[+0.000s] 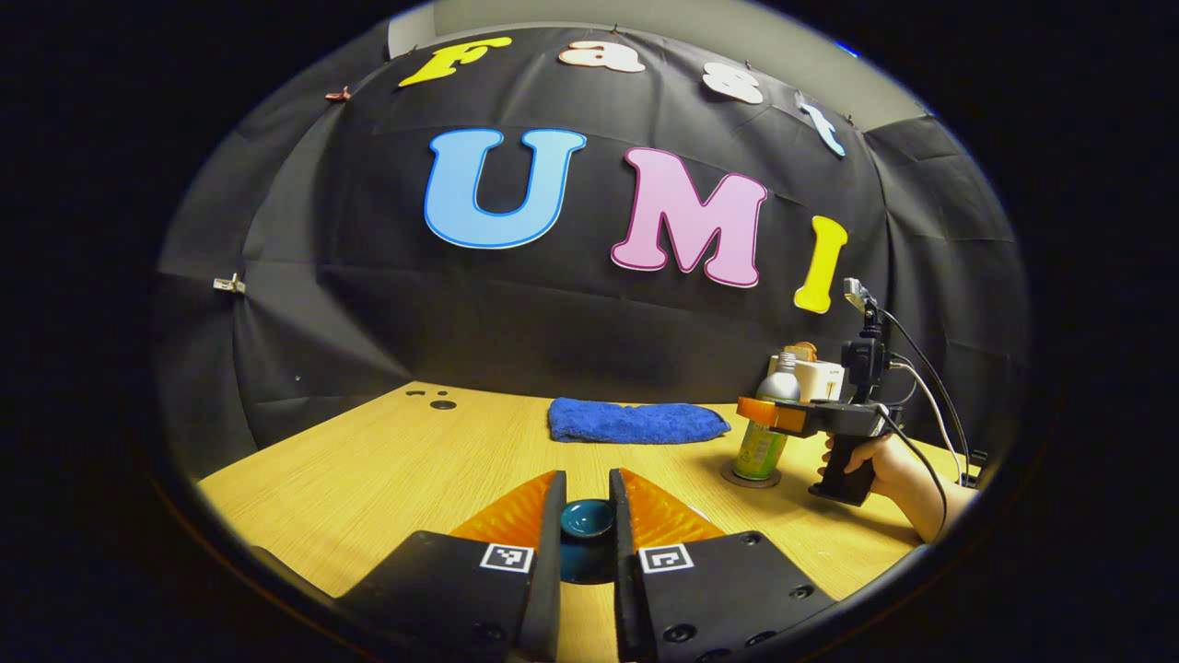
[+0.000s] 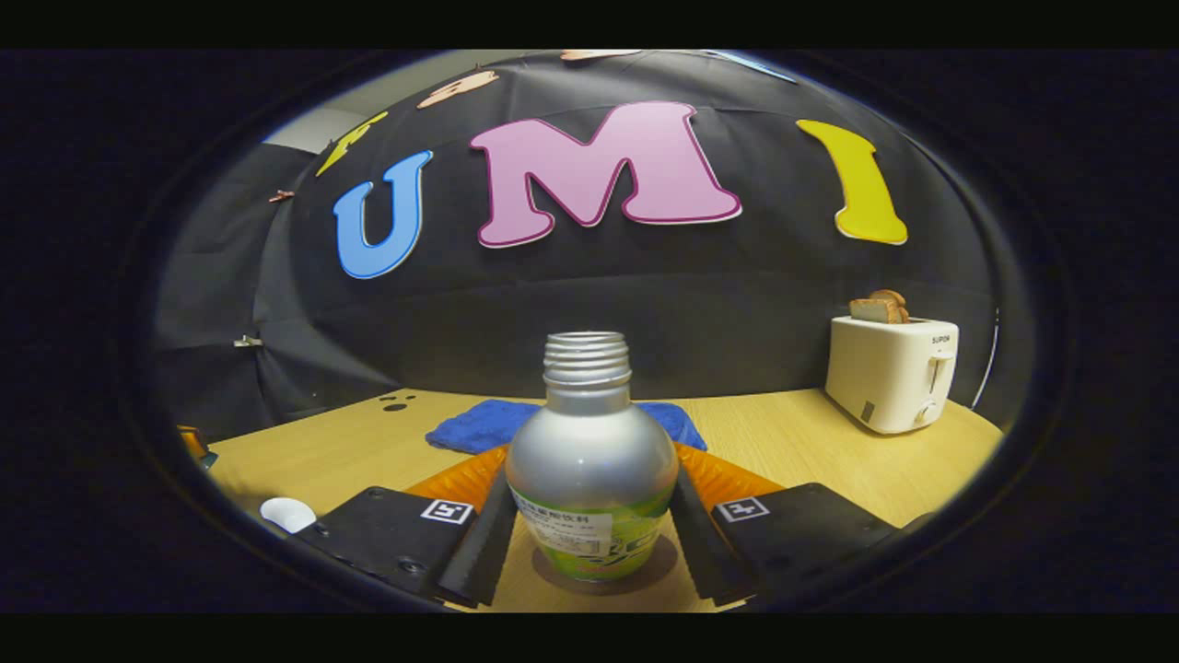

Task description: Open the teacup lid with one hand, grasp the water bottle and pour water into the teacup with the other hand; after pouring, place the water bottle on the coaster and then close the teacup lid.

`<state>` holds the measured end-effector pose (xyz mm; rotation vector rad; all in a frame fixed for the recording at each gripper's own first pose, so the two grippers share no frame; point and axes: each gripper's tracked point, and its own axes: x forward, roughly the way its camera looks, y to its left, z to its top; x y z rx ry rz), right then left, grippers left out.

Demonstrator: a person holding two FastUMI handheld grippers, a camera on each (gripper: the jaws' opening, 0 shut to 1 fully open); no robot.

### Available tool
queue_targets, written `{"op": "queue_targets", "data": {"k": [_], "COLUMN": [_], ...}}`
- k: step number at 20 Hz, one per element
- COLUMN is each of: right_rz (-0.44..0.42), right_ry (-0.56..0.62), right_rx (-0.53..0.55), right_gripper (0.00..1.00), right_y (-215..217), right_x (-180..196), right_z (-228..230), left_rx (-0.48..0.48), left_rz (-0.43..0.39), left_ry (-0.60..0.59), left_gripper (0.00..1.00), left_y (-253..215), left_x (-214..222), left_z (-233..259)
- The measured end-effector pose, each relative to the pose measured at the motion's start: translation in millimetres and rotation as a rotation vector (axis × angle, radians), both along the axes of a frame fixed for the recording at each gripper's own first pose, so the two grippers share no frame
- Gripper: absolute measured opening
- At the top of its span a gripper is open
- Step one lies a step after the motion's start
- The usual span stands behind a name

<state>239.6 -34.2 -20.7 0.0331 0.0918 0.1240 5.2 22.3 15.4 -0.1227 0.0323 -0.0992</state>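
Left gripper view looks low across the wooden table toward the black cloth wall, the blue towel at mid-distance. Right gripper view faces the same wall, closer to the water bottle. Both share towel, bottle, toaster.

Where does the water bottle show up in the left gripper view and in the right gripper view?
Left gripper view: water bottle at right, standing on the coaster, the right gripper around it.
Right gripper view: dead centre, between that gripper's fingers.
Shared landmark: the blue towel behind the bottle.
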Motion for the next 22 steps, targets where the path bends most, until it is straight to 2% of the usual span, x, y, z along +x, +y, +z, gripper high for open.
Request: {"op": "queue_targets", "data": {"k": [4, 8, 9, 11, 16, 22], "right_rz": [-0.024, -0.045, -0.052, -0.057, -0.094, -0.131], "right_ry": [-0.016, 0.021, 0.028, 0.038, 0.045, -0.08], "right_rx": [-0.066, -0.077, -0.083, -0.074, -0.076, -0.077], "right_gripper": [0.81, 0.83, 0.85, 0.99, 0.99, 0.99], "right_y": [-2.2, -2.8, -3.7, -2.3, -2.5, -4.7], "right_x": [-0.6, -1.7, -2.2, -5.5, -20.8, -42.6], "right_z": [-0.9, -12.7, -14.2, -15.3, -7.0, 36.8], "left_rx": [-0.013, -0.001, 0.0, 0.001, 0.006, 0.032], "left_rz": [-0.018, -0.025, -0.023, -0.015, 0.004, 0.007], "left_ry": [0.009, 0.022, 0.02, 0.021, 0.037, 0.025], "left_gripper": [0.28, 0.28, 0.28, 0.28, 0.28, 0.28], "left_y": [-10.4, -15.1, -14.4, -13.0, -9.8, -16.4], "left_x": [3.7, 2.2, 0.9, -2.0, -6.7, -15.7], "left_z": [-3.7, -7.6, -7.2, -6.8, -9.8, -2.7]}}
